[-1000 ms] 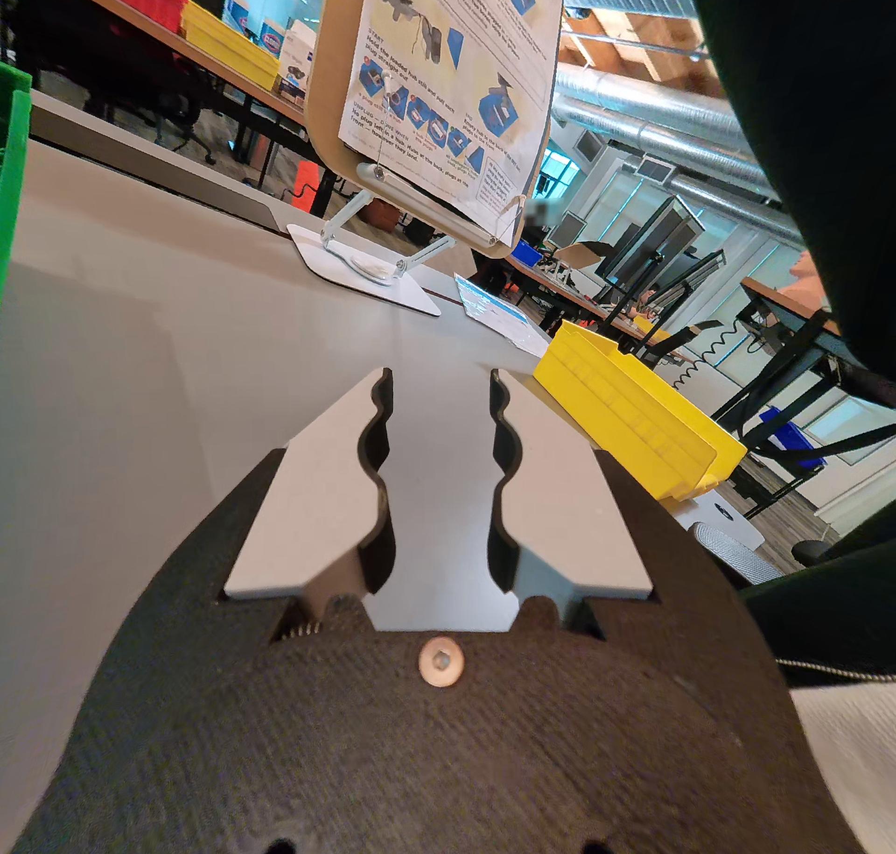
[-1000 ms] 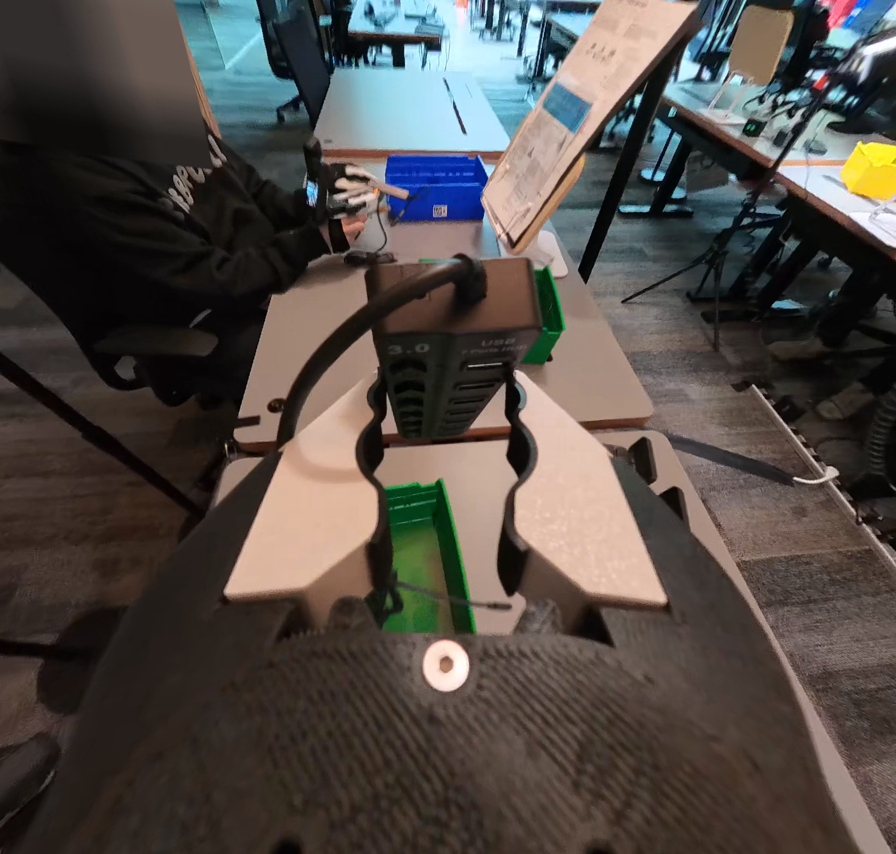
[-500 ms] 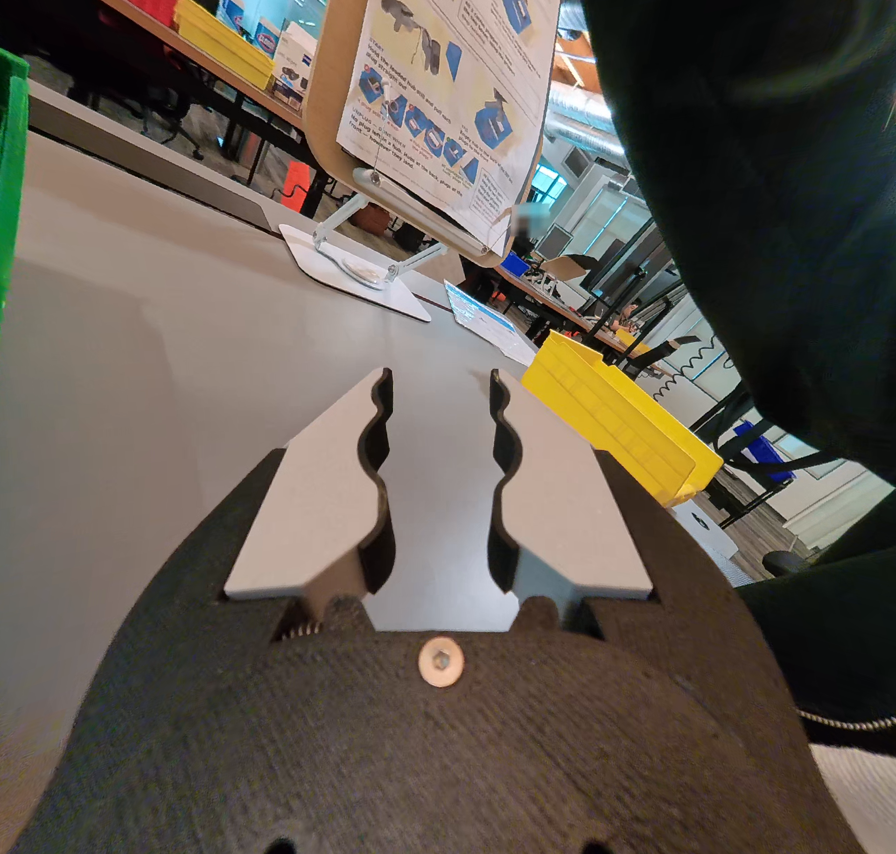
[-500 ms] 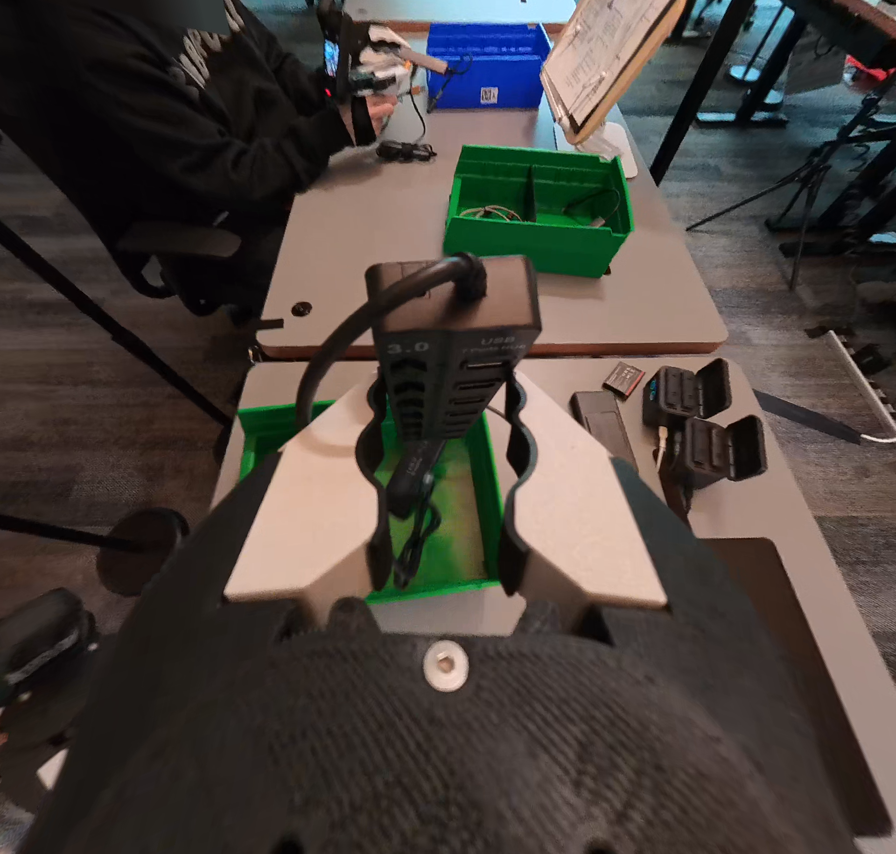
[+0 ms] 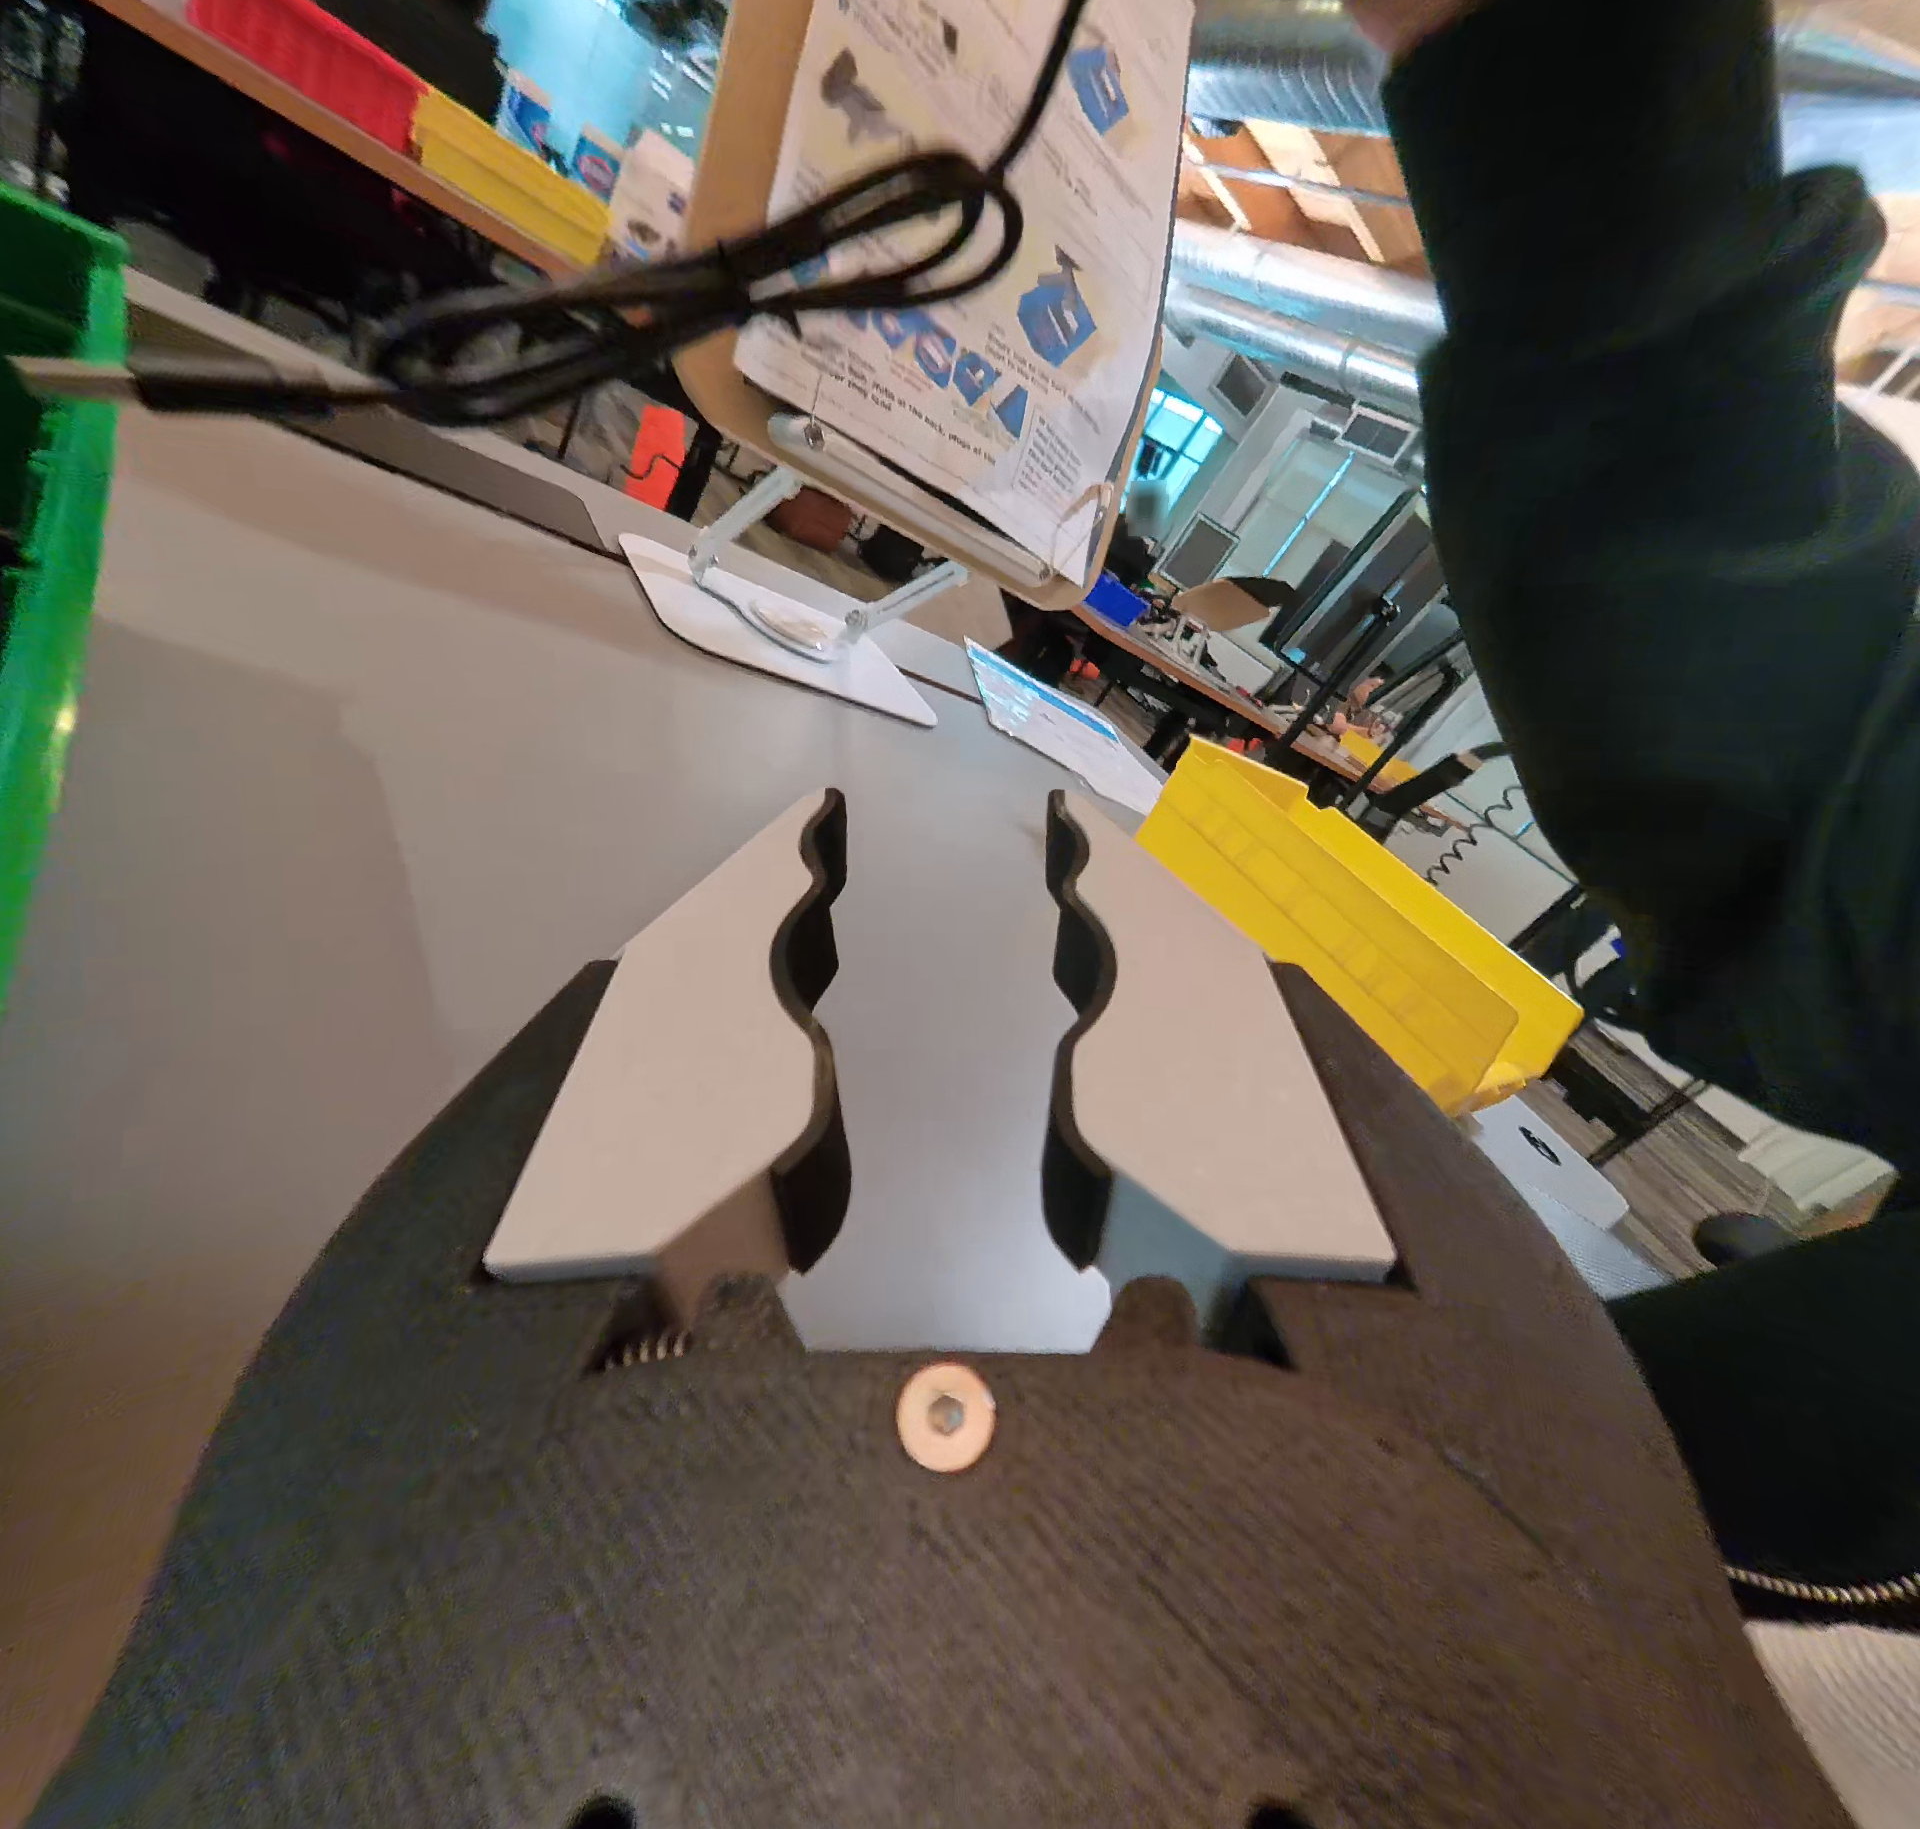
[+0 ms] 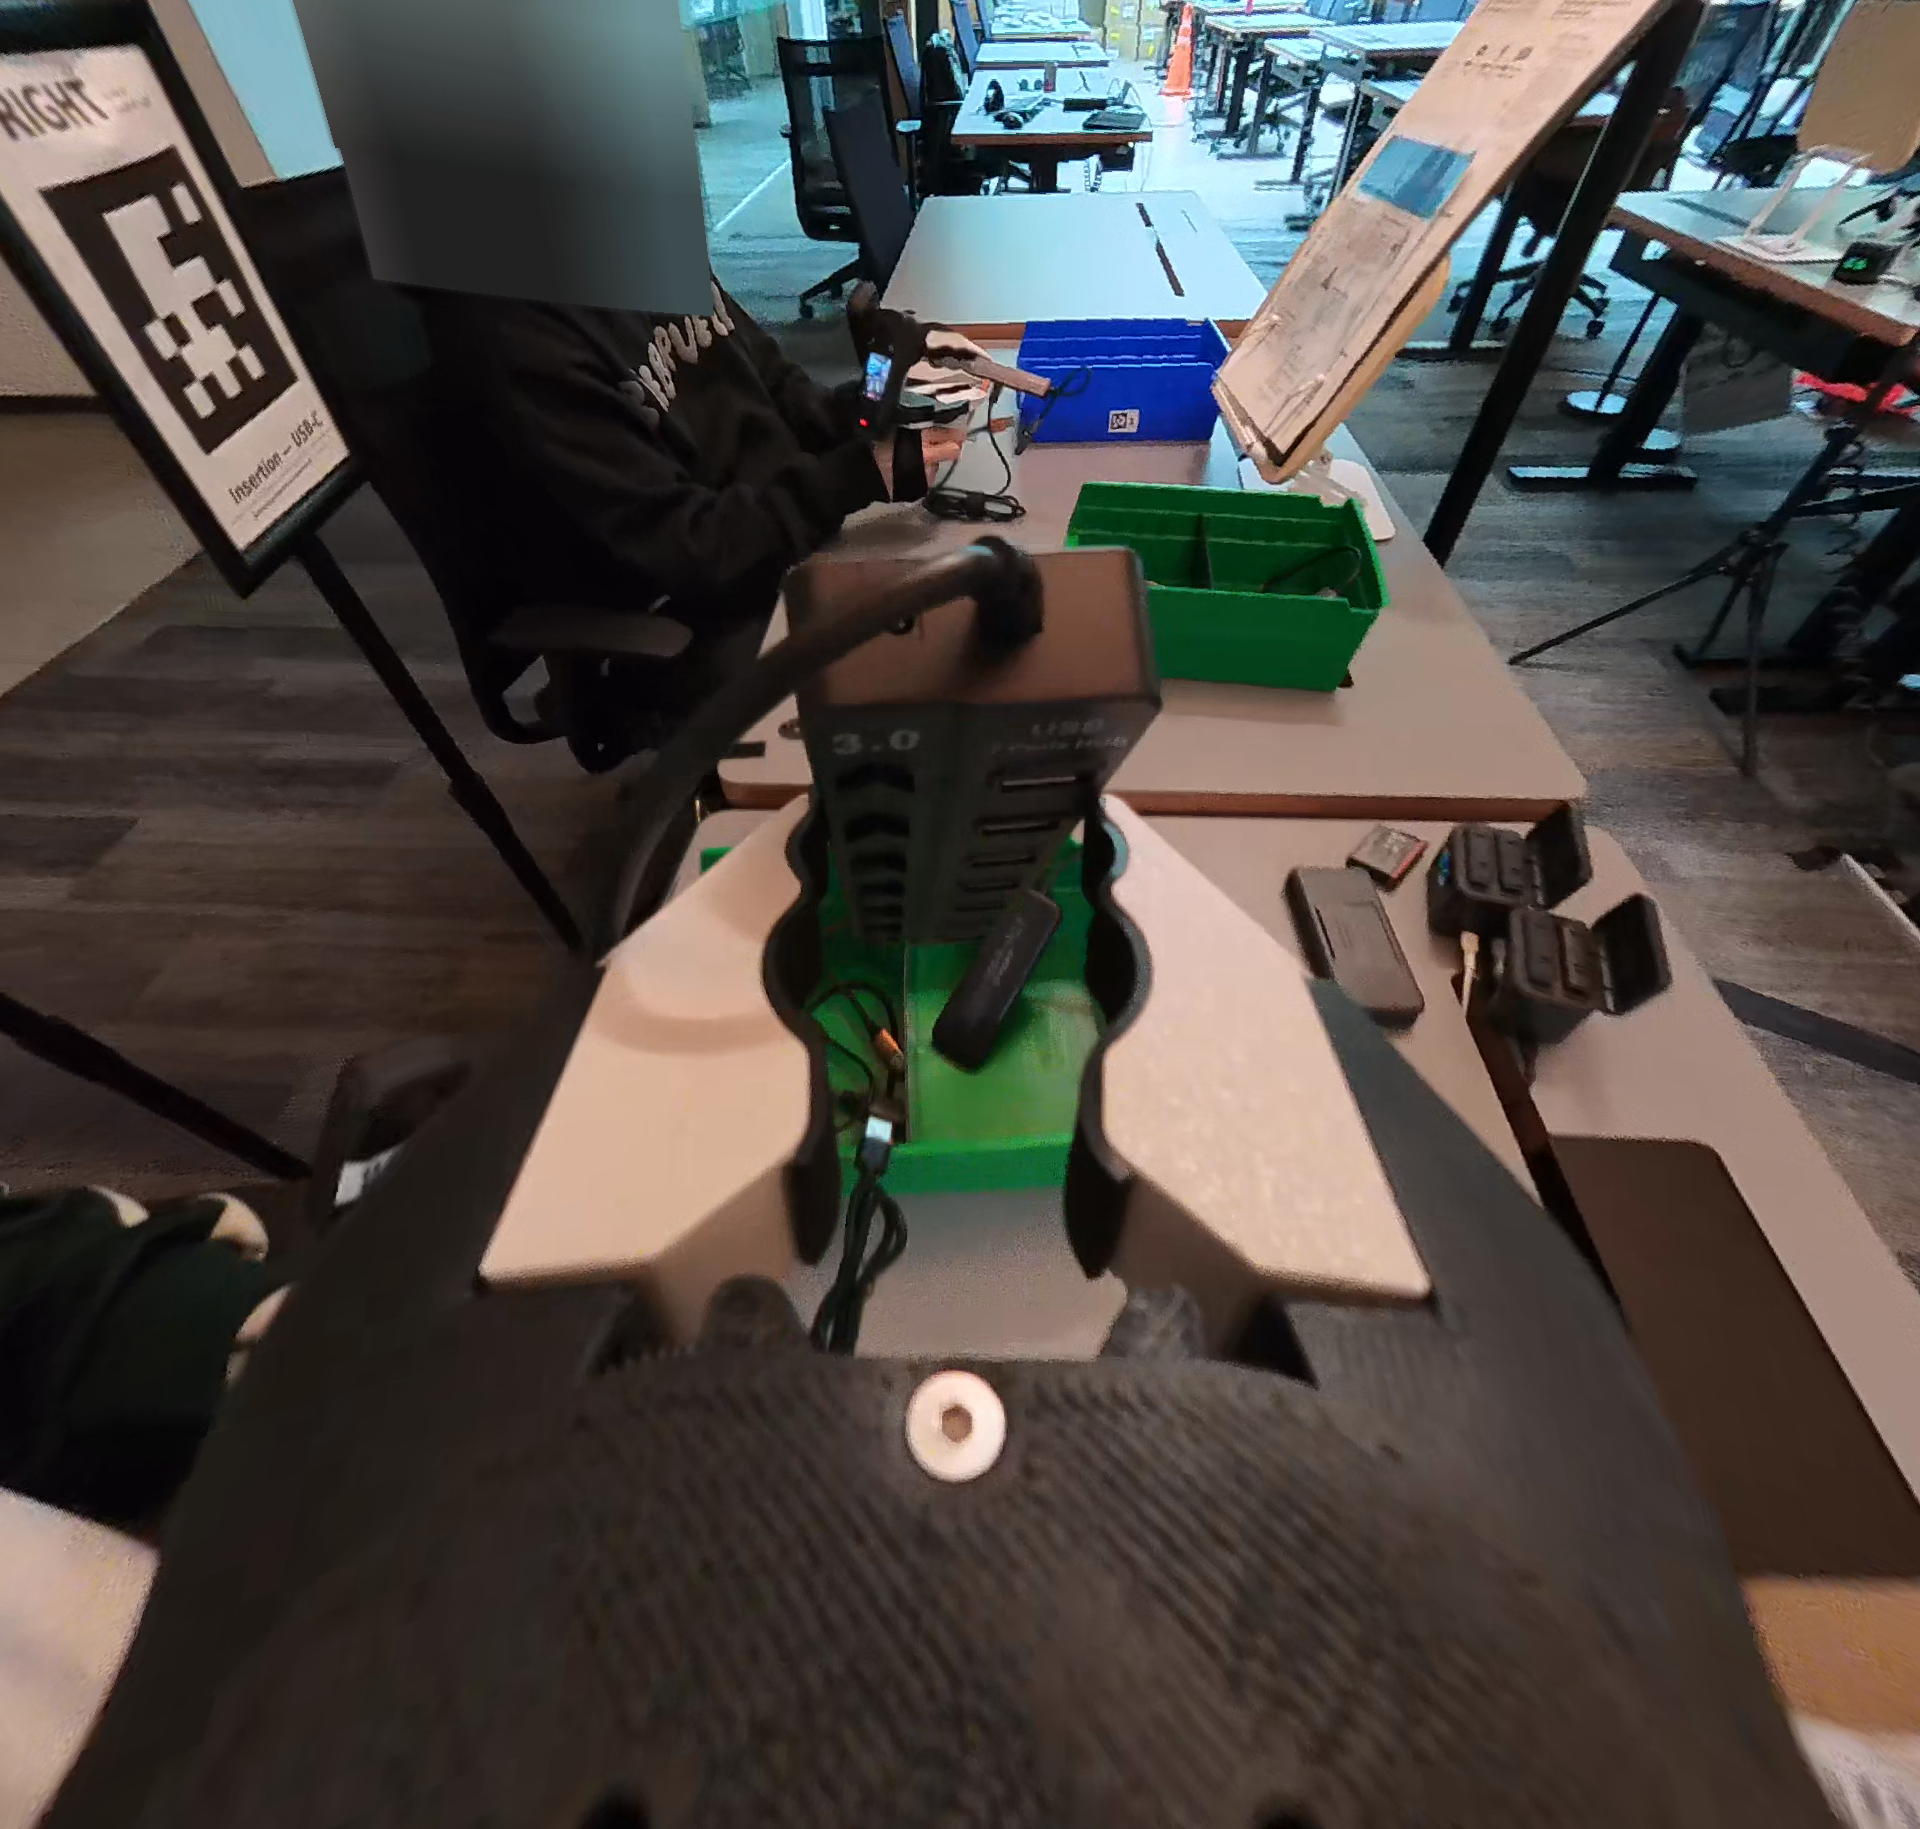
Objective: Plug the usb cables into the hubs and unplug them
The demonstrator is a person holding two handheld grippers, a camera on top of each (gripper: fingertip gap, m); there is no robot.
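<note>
My right gripper (image 6: 951, 844) is shut on a black multi-port USB hub (image 6: 966, 740) and holds it upright above a green bin (image 6: 987, 1145). The hub's thick black lead (image 6: 790, 678) leaves its top and runs off to the left. A smaller black stick-shaped device (image 6: 997, 979) and thin cables (image 6: 862, 1052) are in the bin below; I cannot tell whether the stick touches the hub. My left gripper (image 5: 940, 823) is open and empty, low over the grey table (image 5: 416, 792). A coiled black cable (image 5: 707, 293) with a USB plug (image 5: 73, 382) hangs in the air above it.
A green bin (image 5: 52, 532) stands left of the left gripper and a yellow bin (image 5: 1351, 948) right of it, with an instruction board on a stand (image 5: 935, 221) behind. Black cases (image 6: 1538, 906) and a flat black device (image 6: 1351, 938) lie right of the bin. A person sits at the far table.
The coiled cable with its plug has swung into the left wrist view. The right gripper with the hub has tilted up and shifted over the green bin. The left gripper has stayed open and still.
</note>
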